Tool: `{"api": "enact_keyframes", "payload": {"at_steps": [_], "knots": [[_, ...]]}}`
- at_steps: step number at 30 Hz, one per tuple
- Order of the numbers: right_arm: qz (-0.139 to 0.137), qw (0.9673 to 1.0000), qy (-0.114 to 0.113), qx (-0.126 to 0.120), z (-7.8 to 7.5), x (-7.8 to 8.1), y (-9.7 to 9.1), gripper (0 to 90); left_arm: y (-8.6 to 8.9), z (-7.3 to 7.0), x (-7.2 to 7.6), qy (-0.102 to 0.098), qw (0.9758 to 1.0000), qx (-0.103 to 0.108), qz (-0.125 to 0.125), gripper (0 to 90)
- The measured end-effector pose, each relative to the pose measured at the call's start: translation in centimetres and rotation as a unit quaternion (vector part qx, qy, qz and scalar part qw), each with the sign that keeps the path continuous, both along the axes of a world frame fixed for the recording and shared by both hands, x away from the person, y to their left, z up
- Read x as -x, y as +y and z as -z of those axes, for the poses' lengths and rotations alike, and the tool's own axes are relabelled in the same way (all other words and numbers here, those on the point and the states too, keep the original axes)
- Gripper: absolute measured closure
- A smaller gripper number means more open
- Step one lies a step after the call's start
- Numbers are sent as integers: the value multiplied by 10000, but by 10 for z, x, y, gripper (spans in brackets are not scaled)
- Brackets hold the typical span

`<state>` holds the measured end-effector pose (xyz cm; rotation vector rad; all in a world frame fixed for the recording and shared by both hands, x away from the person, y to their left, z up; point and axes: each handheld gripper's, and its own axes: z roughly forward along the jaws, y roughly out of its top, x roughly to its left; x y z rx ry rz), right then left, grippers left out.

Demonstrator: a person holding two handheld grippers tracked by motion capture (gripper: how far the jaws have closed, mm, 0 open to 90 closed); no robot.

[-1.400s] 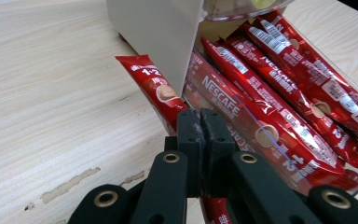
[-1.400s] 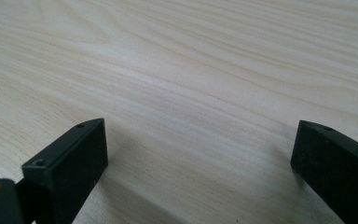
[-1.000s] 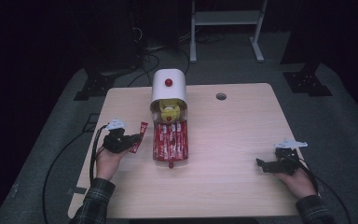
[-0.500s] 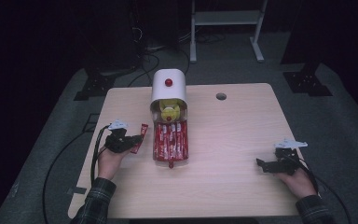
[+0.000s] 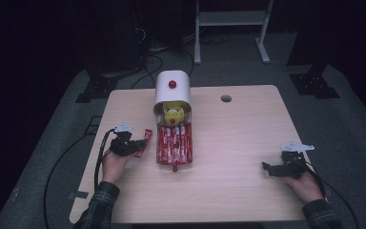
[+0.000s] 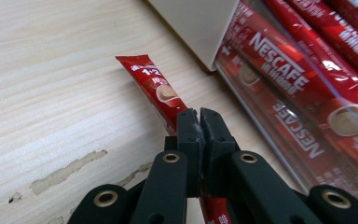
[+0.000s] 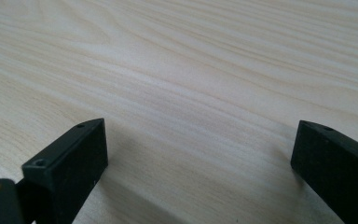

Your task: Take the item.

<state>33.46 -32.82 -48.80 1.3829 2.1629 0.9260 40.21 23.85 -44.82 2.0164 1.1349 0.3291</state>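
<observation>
Sachet [image 6: 156, 91] on pale wooden table [image 5: 238, 191], dark room

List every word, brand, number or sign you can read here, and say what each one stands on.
"NESCAFE": on the red sachets lying in the clear tray of the dispenser, repeated on at least two of them.
"1+2": it seems, partly cut off, on the single red sachet clamped in the left gripper.
Small characters below that on the held sachet: too small to read.
Sachet print in the high view: blurred, unreadable.
Nothing legible on the table.
</observation>
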Motion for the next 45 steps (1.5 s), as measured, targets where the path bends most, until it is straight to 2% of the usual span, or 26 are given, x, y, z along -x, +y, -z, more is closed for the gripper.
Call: {"api": "enact_keyframes", "payload": {"at_steps": [20,33,37,45], "knots": [[1,10000,1,-1,0,0,0,29,-2,11,-5,258,9996,-133,14,874],[2,10000,0,-1,0,0,0,29,-1,12,-5,282,9996,-70,-9,855],[2,10000,0,-1,0,0,0,30,0,11,-4,239,9997,-44,-6,812],[0,10000,-1,-1,0,0,0,29,3,8,0,94,9999,-17,-59,628]]}}
